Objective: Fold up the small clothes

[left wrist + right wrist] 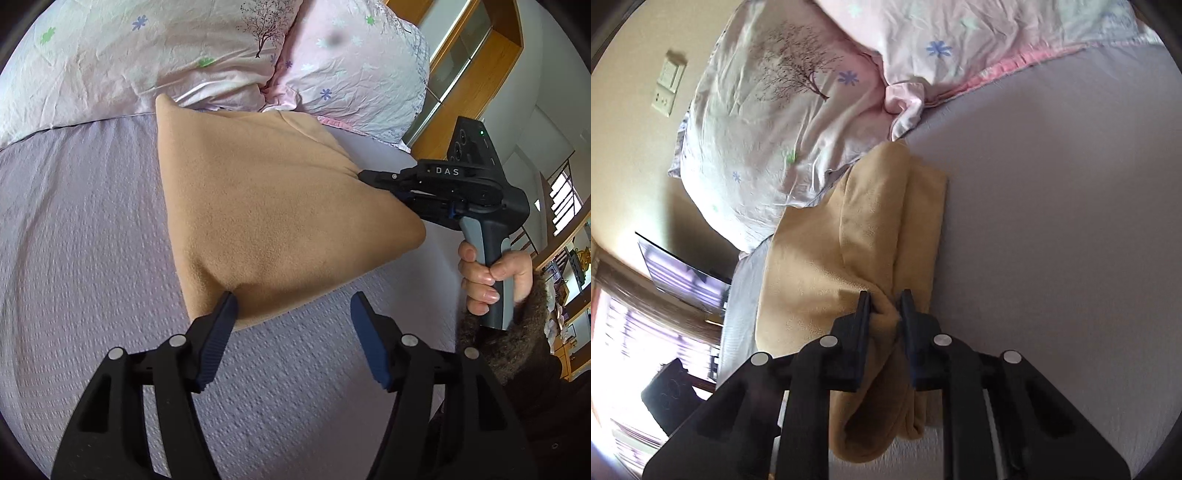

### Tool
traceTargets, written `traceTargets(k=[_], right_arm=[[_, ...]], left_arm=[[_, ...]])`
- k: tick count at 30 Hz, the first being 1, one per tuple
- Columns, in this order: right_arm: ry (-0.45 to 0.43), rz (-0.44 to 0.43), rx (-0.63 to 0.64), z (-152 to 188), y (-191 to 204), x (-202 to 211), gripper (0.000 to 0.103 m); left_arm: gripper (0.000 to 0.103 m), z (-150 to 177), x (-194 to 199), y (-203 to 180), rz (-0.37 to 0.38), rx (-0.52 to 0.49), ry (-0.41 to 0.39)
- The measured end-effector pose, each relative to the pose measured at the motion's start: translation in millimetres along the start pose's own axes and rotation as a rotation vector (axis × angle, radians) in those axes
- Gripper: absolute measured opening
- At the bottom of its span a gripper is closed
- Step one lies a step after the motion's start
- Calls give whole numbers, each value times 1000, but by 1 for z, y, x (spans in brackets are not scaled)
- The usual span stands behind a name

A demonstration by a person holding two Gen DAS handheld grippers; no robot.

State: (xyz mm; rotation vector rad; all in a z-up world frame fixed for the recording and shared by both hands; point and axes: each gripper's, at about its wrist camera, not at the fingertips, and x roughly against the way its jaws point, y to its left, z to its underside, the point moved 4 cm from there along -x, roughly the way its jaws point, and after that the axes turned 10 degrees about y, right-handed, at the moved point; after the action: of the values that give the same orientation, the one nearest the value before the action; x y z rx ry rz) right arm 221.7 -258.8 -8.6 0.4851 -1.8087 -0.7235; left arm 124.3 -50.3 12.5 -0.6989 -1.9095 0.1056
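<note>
A tan fleece garment (266, 206) lies partly folded on the lilac bedspread (81, 229). My left gripper (291, 306) is open, its blue-padded fingers wide apart at the garment's near edge, holding nothing. My right gripper (364, 176) comes in from the right in the left wrist view and pinches the garment's right edge. In the right wrist view the right gripper (885, 301) is shut on a bunched fold of the tan garment (820, 266), which drapes between and below the fingers.
Two pink floral pillows (155, 55) lie at the head of the bed, touching the garment's far edge; they also show in the right wrist view (783, 103). A wooden cabinet (476, 48) and shelves stand beyond the bed's right side. A wall switch (668, 88) is at left.
</note>
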Motion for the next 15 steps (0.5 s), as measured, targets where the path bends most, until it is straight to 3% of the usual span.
traceTargets(k=[3,5,6,7,8,10,11,14,15], right_arm=[[-107,6,63,7,16,27,21],[-140,-73,113,10,35,40,42],[-132,-117,138,15,43,41,60],[-102,-132,151,18,48,35,69],[-69,-128,154,19,48,27,69],[30,-16,104,17,32,-1,68],[70,-11,58,17,19,-10,66],[31,-90,43,21,15,11,67],[16,-88,63,25,17,22,77]], left_arm=[[69,2,2,-2,5,-7,-3],[70,2,1,-3,3,-11,-3],[70,2,1,-4,-2,-12,-4],[70,2,1,-4,-4,-12,-6],[70,3,2,-4,-3,-8,-9],[70,5,6,-5,8,3,-17],[70,7,10,-4,15,13,-22],[79,19,24,-3,9,45,-38],[88,23,30,-2,-1,51,-46]])
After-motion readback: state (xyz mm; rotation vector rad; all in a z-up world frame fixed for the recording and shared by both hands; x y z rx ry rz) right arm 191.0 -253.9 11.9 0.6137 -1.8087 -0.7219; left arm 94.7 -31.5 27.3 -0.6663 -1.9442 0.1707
